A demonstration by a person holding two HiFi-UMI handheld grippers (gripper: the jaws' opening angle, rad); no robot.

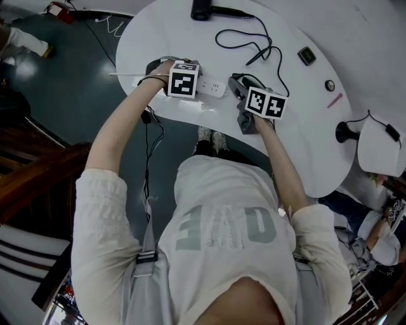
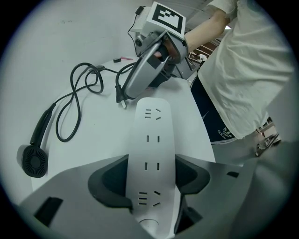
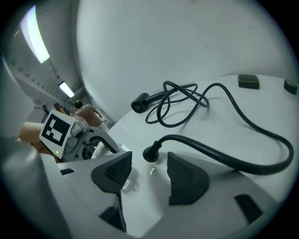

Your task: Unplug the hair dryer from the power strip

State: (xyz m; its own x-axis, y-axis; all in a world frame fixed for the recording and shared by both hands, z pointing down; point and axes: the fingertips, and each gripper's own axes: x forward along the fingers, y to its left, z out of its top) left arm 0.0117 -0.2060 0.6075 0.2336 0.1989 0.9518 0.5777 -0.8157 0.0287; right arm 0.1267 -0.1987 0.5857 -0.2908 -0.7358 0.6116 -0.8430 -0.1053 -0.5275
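Note:
In the left gripper view the white power strip (image 2: 152, 130) runs between my left gripper's (image 2: 152, 179) pads, which press on both of its long sides. Every socket that shows is bare. The black plug (image 3: 152, 151) lies loose on the table just beyond my right gripper (image 3: 148, 163), whose jaws stand open with nothing between them. From the plug the black cable (image 3: 224, 156) runs off right and loops back to the hair dryer (image 3: 139, 103). In the head view the left gripper (image 1: 183, 81) sits over the strip (image 1: 212, 87), the right gripper (image 1: 244, 95) just beside its right end, and the dryer (image 1: 202, 9) at the far edge.
The white table (image 1: 304, 152) curves, with its near edge at the person's body. A small black box (image 1: 306, 56), a round knob (image 1: 329, 85) and a pink mark (image 1: 335, 100) lie to the right. A black stand (image 1: 346, 131) with a cord sits at the right edge.

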